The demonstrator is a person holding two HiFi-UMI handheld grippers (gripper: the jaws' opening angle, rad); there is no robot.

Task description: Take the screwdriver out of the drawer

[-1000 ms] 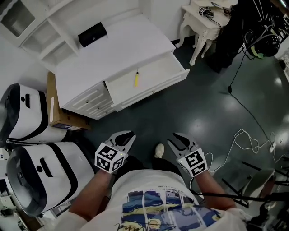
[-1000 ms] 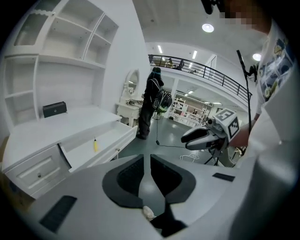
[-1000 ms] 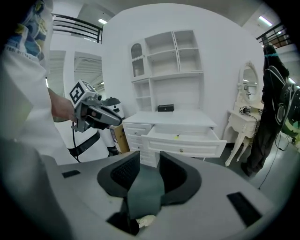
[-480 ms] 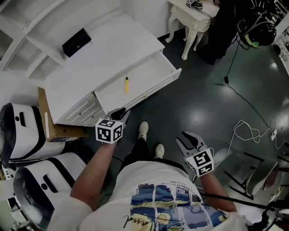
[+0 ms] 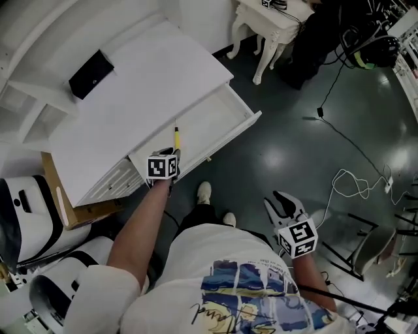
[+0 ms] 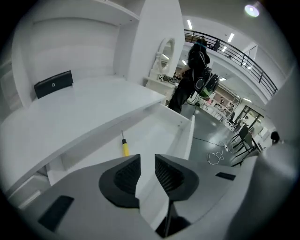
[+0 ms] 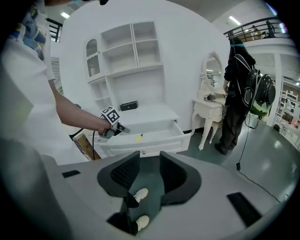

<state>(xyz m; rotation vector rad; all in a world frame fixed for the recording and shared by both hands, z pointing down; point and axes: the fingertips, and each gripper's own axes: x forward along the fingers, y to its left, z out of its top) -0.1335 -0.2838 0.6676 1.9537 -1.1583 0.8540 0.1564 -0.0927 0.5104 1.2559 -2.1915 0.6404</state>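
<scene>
A yellow-handled screwdriver (image 5: 176, 139) lies in the open white drawer (image 5: 222, 111) of the desk; it also shows in the left gripper view (image 6: 125, 148) and, small, in the right gripper view (image 7: 138, 138). My left gripper (image 5: 171, 156) hovers over the drawer's front edge, just short of the screwdriver handle. Its jaws (image 6: 146, 161) are opening with nothing between them. My right gripper (image 5: 279, 197) hangs low at my right side above the dark floor, far from the drawer, and its jaws (image 7: 149, 161) stand open and empty.
A black box (image 5: 91, 64) sits on the desk top (image 5: 150, 72). A cardboard box (image 5: 55, 189) and white machines (image 5: 19, 215) stand left of the desk. A small white table (image 5: 271, 19), floor cables (image 5: 356, 189) and a standing person (image 7: 239, 84) are at the right.
My left gripper has travelled from beside my waist forward to the drawer's front edge, close to the screwdriver. The right gripper has drifted a little to the right.
</scene>
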